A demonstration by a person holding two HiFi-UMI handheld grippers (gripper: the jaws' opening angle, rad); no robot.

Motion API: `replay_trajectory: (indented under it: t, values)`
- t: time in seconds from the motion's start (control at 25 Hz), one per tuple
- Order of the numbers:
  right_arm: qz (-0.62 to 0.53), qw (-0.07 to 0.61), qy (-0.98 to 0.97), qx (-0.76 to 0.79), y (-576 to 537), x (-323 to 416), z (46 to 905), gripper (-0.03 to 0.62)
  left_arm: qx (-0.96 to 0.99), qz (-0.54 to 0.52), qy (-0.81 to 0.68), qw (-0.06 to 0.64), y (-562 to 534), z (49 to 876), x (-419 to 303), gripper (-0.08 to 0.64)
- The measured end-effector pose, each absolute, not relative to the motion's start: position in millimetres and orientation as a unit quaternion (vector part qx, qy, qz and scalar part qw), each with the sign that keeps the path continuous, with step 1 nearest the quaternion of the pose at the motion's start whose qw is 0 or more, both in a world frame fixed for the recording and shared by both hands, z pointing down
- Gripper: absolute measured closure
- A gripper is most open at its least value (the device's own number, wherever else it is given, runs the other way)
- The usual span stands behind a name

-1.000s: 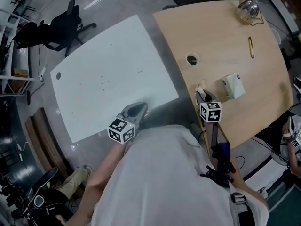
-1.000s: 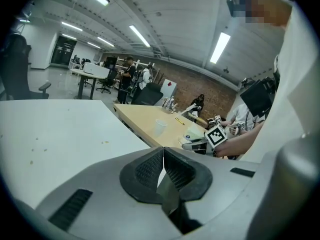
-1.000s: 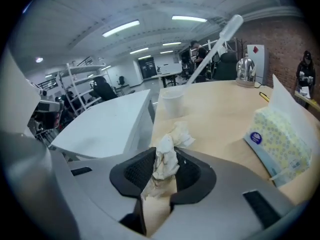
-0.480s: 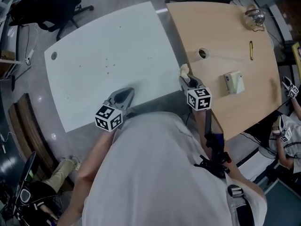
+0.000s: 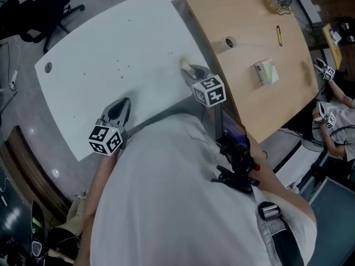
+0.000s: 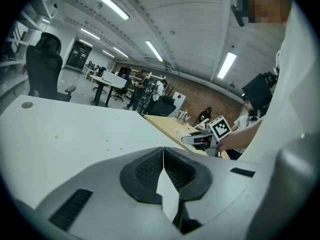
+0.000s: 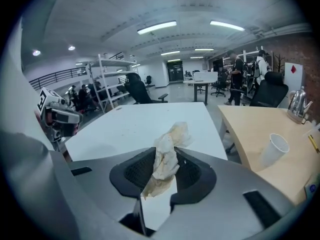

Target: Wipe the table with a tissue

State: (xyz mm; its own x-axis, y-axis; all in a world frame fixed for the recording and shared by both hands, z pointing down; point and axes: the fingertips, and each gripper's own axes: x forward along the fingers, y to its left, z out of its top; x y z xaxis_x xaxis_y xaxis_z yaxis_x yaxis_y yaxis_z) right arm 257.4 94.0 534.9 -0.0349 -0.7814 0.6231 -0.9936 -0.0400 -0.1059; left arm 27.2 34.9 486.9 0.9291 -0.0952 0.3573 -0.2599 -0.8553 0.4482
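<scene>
Tissue (image 7: 172, 134), speck in head view, seen clamped by R gripper (image 7: 165, 160) fingers in own view; L gripper (image 6: 163, 156) fingers together.

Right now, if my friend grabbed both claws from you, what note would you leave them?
Left claw: shut and empty, over the near edge of the white rectangular table.
Right claw: shut on the crumpled off-white paper tissue, at that table's right side.
Done: the tissue is gripped and at the table.
Left: small brown specks dot the top. Press the tissue down and wipe across them. I cannot tell if the tissue touches the top yet.
</scene>
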Motion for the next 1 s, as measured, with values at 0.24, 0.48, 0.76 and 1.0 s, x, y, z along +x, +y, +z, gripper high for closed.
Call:
replay_trajectory:
  t: [0.24, 0.48, 0.76, 1.0]
  values:
    - [0.284, 0.2, -0.656, 0.67, 90, 225, 541, 0.486, 0.951, 0.165, -0.082, 0.249, 16, 488, 2, 0.552]
    - [0.302, 0.217, -0.641, 0.672, 94, 230, 555, 0.486, 0.948, 0.169, -0.08, 0.259, 13, 492, 0, 0.552]
    - [0.322, 0.237, -0.643, 0.654, 91, 262, 575, 0.488, 0.943, 0.179, -0.087, 0.266, 19, 493, 16, 0.552]
    - [0.321, 0.271, -0.65, 0.633, 63, 300, 589, 0.491, 0.94, 0.185, -0.106, 0.268, 16, 493, 37, 0.552]
